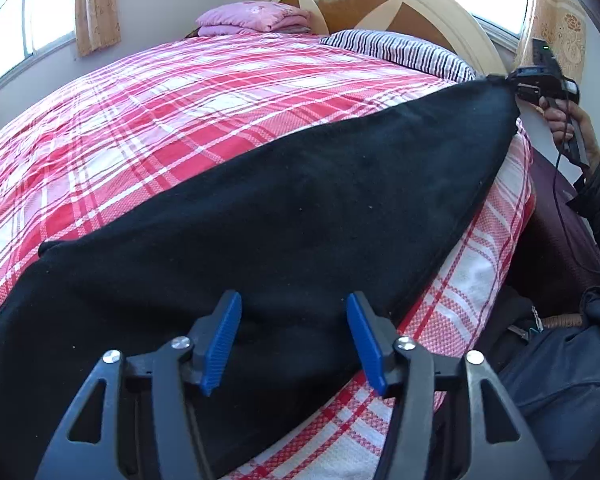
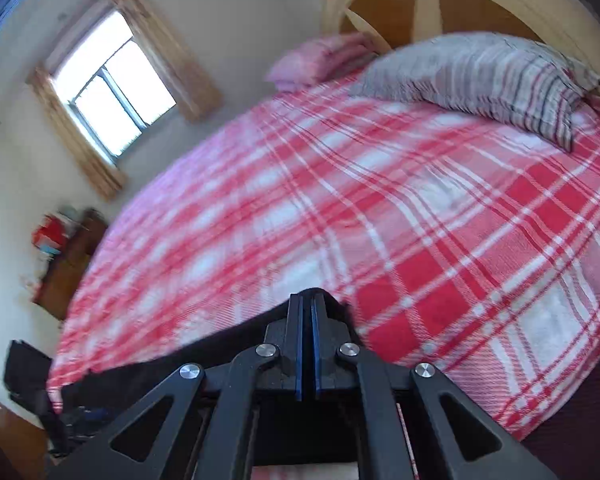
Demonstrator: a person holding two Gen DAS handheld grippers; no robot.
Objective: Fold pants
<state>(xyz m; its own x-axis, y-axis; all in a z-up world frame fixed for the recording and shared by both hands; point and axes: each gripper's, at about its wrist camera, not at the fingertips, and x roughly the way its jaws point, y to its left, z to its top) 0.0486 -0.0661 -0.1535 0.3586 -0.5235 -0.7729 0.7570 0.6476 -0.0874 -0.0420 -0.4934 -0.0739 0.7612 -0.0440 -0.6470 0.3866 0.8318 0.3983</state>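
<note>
1. Black pants (image 1: pixel 284 208): one pair, spread across the near edge of the plaid bed sheet (image 1: pixel 148 120), one end lifted toward 2 o'clock.
2. Right gripper (image 2: pixel 307 344): blue pads pressed together, pinching that black cloth.
3. Left gripper (image 1: pixel 294 340): fingers spread apart over the pants, holding nothing.
4. One striped pillow (image 1: pixel 400 54) at 1 o'clock; one folded pink blanket (image 1: pixel 252 18) at 12 o'clock, by the headboard (image 1: pixel 380 4).
5. No legible writing.

- home bedroom
- bed (image 1: pixel 180 120) w/ red plaid cover, arched wooden headboard (image 1: pixel 380 4)
- striped pillow (image 1: pixel 400 52), folded pink blanket (image 1: pixel 252 18)
- curtained windows (image 2: pixel 112 80), small wooden cabinet (image 2: pixel 72 264) by wall
</note>
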